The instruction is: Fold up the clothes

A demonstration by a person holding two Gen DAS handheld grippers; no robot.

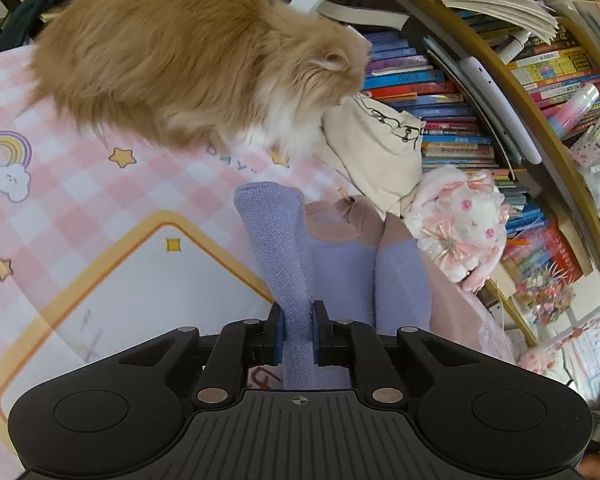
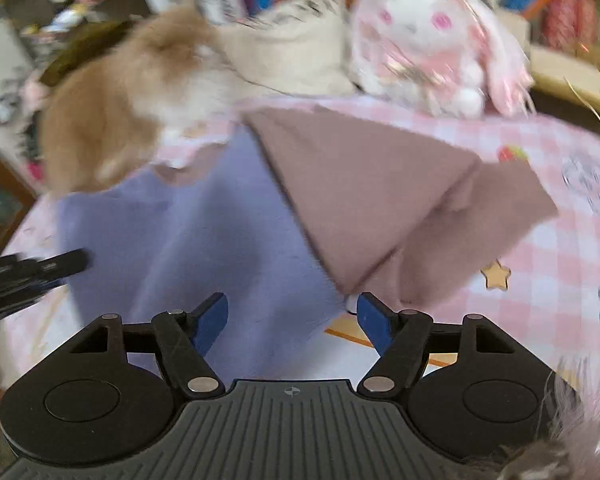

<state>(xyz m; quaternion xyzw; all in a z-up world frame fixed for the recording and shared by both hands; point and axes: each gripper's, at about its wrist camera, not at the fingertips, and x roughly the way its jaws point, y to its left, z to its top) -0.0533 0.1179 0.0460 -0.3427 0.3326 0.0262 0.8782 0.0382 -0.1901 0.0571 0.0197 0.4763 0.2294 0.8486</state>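
**Left gripper clamps the sweater; right gripper stands apart**

The sweater, lilac knit with mauve panels, lies on the pink checked sheet near its far edge. In the left wrist view a lilac strip of it rises from the cloth and runs between the blue pads of the left gripper, which is clamped on that strip. In the right wrist view the sweater spreads wide across the sheet, with a mauve part folded into a pointed flap over the lilac body. The right gripper hangs just over the near edge of the garment, its jaws apart and nothing pinched between them; the mauve flap's tip lies close to the right-hand pad. This view is blurred.

A long-haired ginger cat sits on the sheet just beyond the sweater, its head at a cream bag. Beside the bag sits a white and pink plush rabbit, and behind both stand shelves packed with books. The left gripper's dark tip shows at the left edge of the right wrist view.
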